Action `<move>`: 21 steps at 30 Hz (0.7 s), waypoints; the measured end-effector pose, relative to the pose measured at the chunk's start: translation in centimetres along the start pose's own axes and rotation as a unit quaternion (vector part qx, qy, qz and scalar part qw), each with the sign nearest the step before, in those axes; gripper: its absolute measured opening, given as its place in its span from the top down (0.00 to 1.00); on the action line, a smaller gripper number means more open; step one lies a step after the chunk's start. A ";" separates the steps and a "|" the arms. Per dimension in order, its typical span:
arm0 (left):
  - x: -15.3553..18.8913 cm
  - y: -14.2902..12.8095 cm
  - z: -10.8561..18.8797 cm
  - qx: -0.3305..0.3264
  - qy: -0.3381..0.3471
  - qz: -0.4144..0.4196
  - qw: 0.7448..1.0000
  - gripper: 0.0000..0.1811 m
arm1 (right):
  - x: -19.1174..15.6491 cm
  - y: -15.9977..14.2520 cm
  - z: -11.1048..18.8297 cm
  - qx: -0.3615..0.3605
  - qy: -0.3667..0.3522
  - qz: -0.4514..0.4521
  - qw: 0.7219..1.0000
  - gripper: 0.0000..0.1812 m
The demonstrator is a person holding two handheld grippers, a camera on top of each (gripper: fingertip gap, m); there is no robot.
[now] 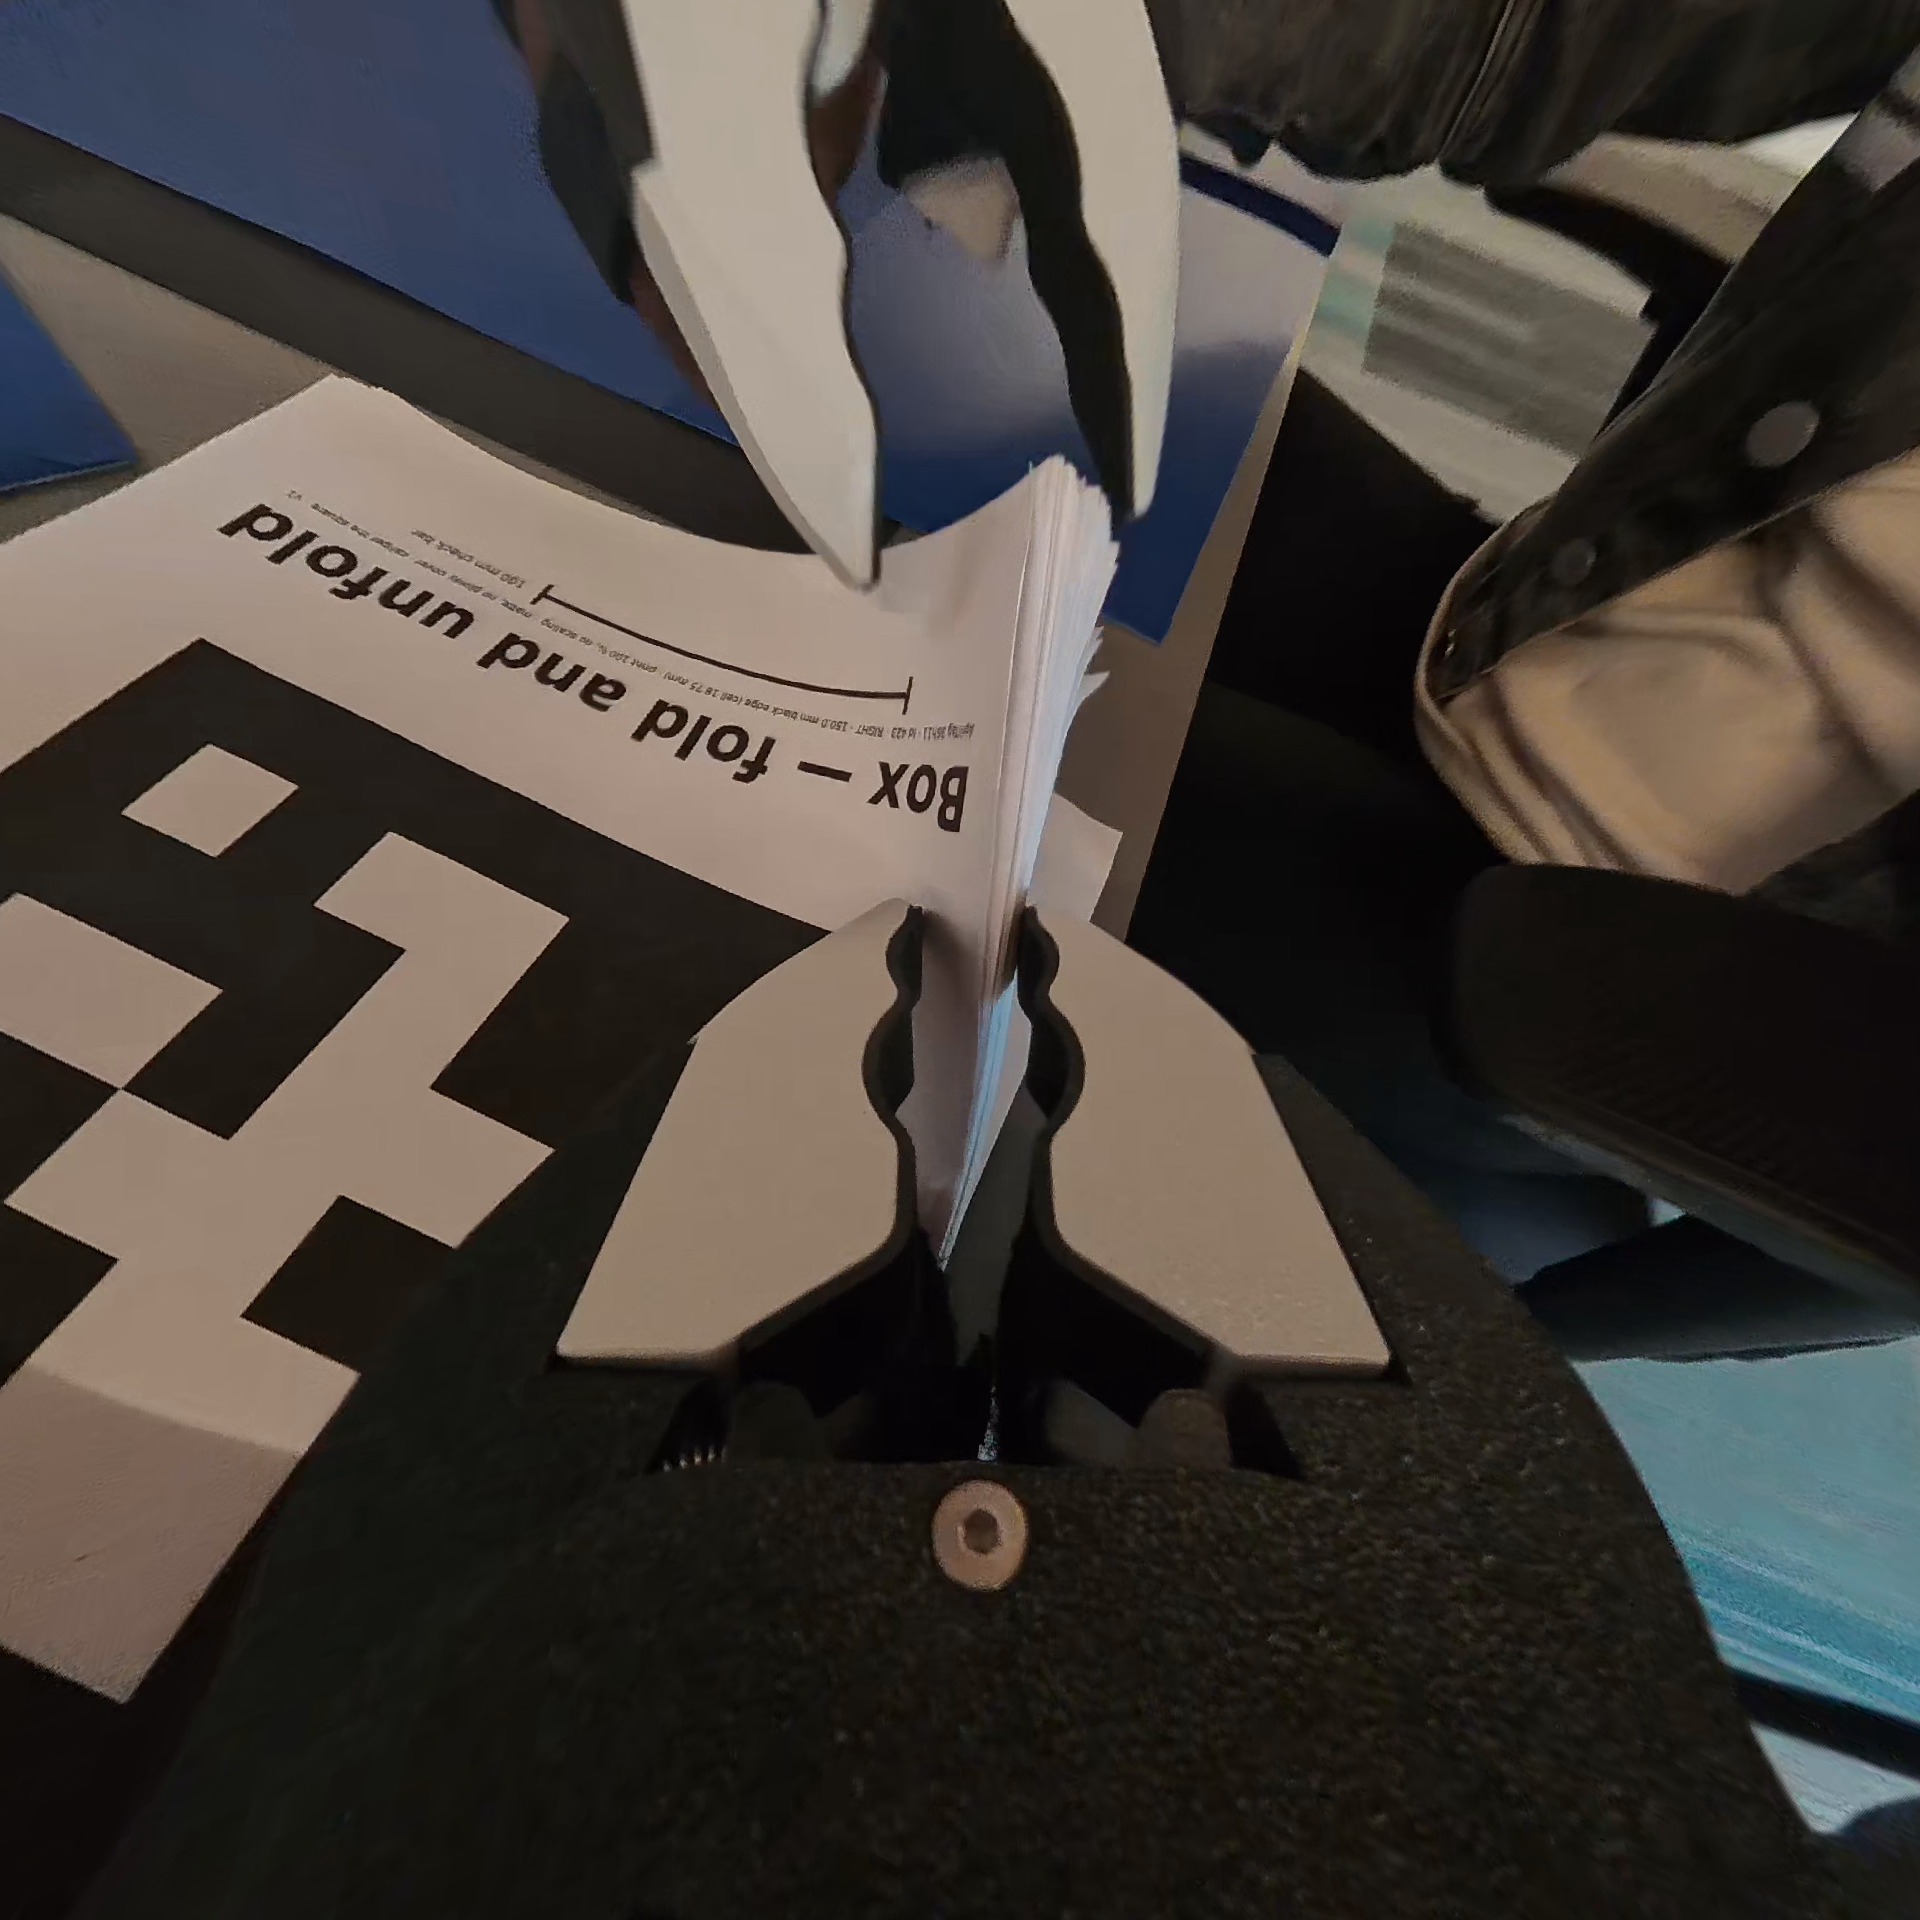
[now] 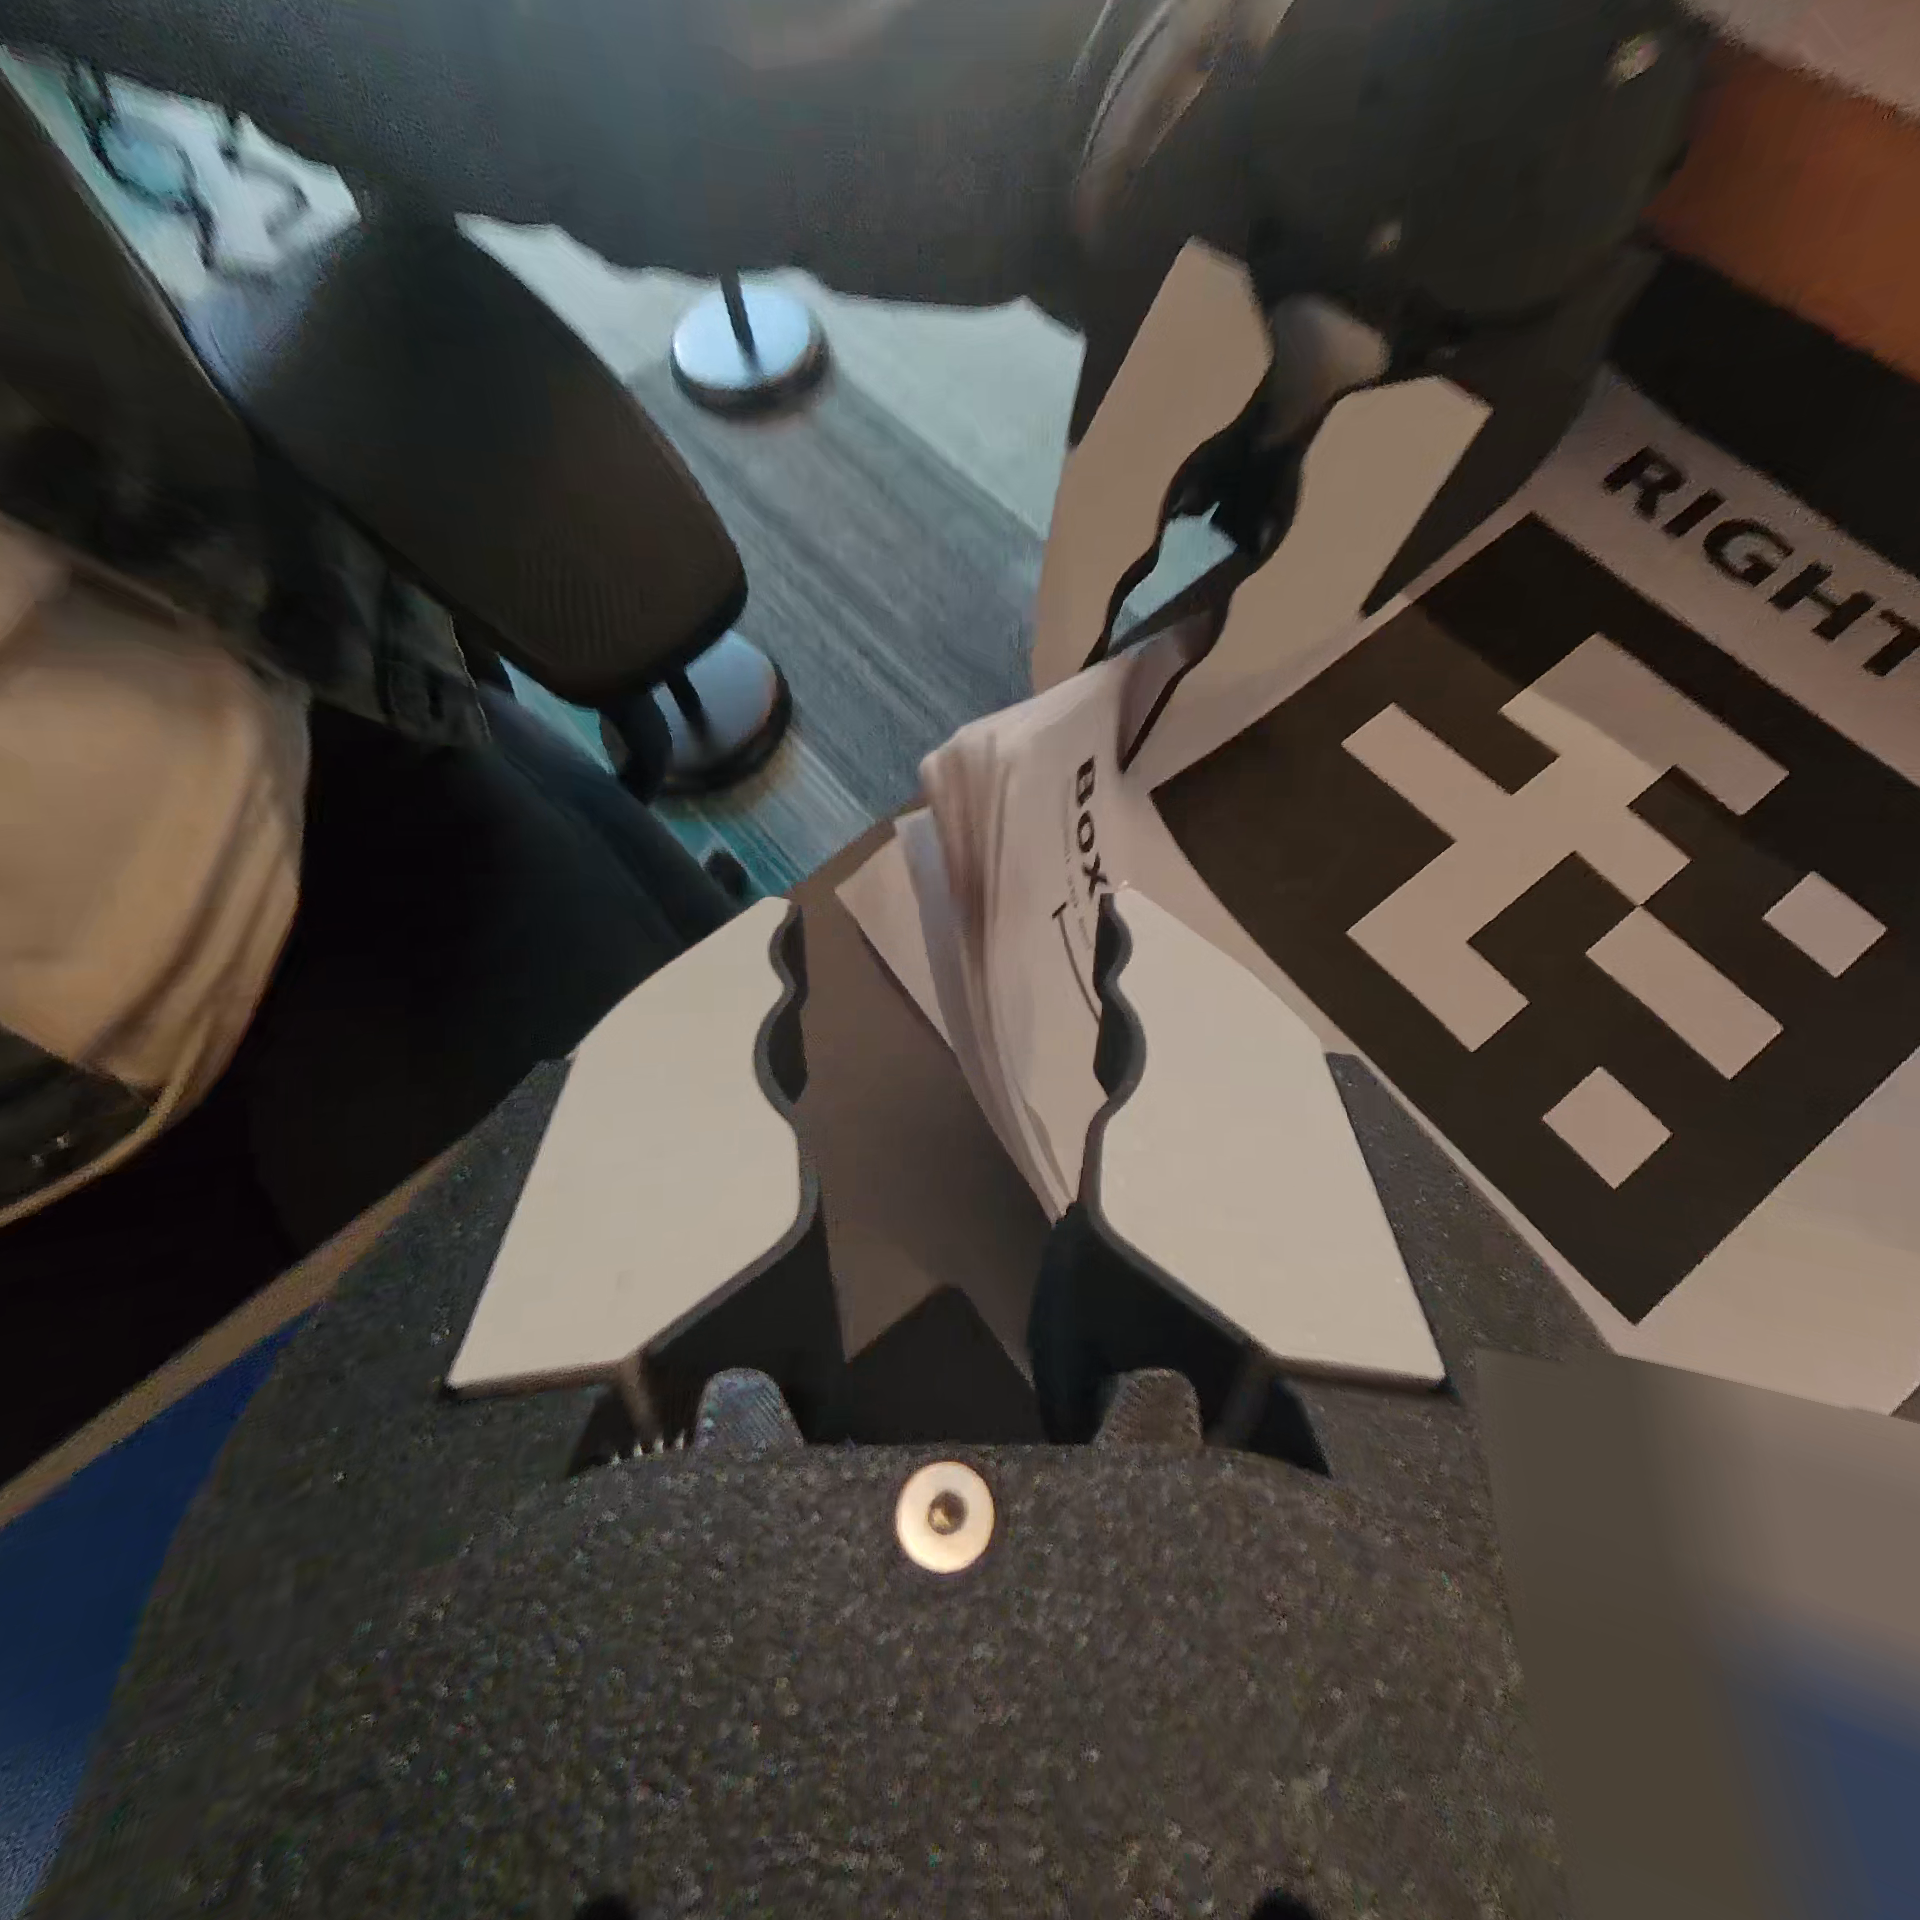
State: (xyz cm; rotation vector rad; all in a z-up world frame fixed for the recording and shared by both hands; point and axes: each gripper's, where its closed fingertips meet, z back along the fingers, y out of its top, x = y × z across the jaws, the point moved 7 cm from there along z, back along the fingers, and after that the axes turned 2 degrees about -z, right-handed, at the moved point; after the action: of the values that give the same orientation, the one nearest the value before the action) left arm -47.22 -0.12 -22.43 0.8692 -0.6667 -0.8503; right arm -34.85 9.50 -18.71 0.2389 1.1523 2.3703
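The paper stack [image 1: 1049, 644] is the main thing here: a sheaf of white printed sheets with one edge lifted up off the grey table [image 1: 145, 332], pages fanned out a bit. The top sheet carries a big black-and-white square marker [image 1: 312, 935] plus some printed lines of text, and most of that sheet lies flat to the left of the lifted edge.

The left gripper [image 1: 971, 920] is clamped right on that raised edge. Its grey fingers [image 1: 769, 1143] are pressed in from both sides, with the pages squeezed between the wavy black pads.

The right gripper [image 1: 997, 540] comes in from the far side of the stack and sits over the far end of the same raised edge. In the right wrist view, this gripper [image 2: 956, 914] has its jaws spread apart, with the fanned pages [image 2: 997, 935] lying against the inner face of one finger [image 2: 1226, 1164] and a clear gap to the other. So it's touching the paper but not pinching it.

Blue sheets [image 1: 343, 156] lie on the table beyond the stack. Off the table edge, to the right of the stack, there's a black chair armrest [image 1: 1683, 1018] and a person's dark jacket over a light garment [image 1: 1621, 707].
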 end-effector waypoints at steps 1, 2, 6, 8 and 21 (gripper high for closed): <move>-0.2 0.0 0.1 0.009 -0.006 0.010 1.000 0.90 | -0.1 -0.1 -0.4 -0.014 -0.002 0.009 1.000 0.70; -0.3 -0.1 0.2 0.016 -0.012 0.018 1.000 0.90 | -0.1 -0.2 -0.8 -0.020 -0.006 0.017 1.000 0.73; -0.6 -0.2 0.2 0.017 -0.027 0.038 0.999 0.90 | 0.6 0.0 -1.2 -0.002 -0.022 0.021 1.000 0.86; -0.6 -0.2 0.2 0.014 -0.032 0.043 0.998 0.90 | 1.0 -0.1 -1.2 0.002 -0.013 0.011 1.000 0.89; -0.8 -0.2 0.0 0.006 -0.044 0.055 0.997 0.90 | 1.9 -0.2 -1.1 0.009 0.037 -0.039 0.999 0.92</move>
State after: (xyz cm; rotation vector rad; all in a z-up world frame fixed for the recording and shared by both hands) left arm -47.75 0.46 -22.73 0.8007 -0.7905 -0.7904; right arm -36.77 9.76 -19.69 0.1112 1.1966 2.3191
